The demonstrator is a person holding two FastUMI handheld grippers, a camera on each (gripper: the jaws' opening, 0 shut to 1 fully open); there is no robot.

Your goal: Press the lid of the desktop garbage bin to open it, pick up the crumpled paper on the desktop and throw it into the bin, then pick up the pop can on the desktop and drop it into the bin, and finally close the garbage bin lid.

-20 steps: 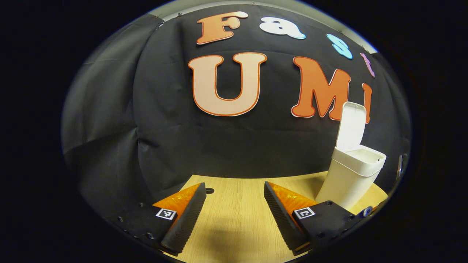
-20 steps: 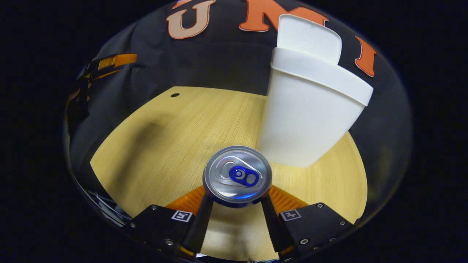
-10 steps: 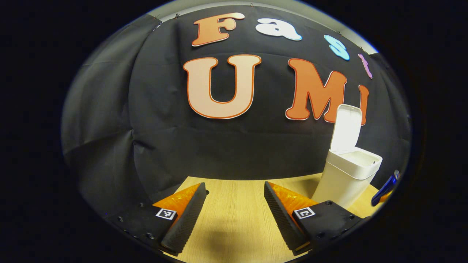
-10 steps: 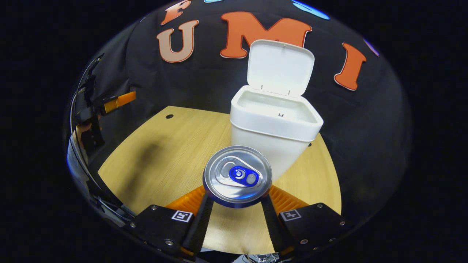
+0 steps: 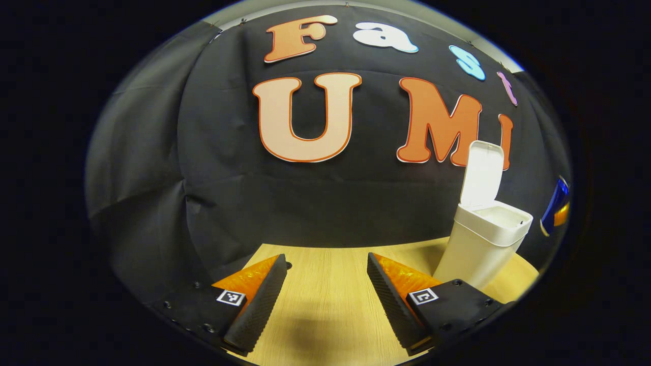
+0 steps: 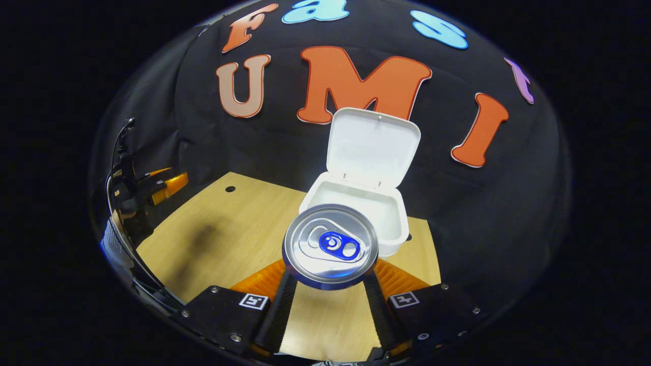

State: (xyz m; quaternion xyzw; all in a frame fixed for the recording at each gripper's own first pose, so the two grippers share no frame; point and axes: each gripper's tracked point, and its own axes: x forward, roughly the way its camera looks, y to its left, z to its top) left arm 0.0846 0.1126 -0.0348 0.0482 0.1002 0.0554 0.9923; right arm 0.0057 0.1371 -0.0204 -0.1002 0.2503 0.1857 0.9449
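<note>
Each gripper, left gripper (image 5: 325,295) and right gripper (image 6: 329,310), has a black screw-studded body, a small square black-and-white marker per side, and ridged fingers (image 5: 257,305).

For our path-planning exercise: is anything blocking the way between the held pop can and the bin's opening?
Nothing visible. The right gripper holds the silver pop can with the blue tab ahead of the white plastic bin, whose hinged lid stands upright behind the opening.

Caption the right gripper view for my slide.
Right tongs hold silver pop can above open white plastic bin, lid up.
</note>
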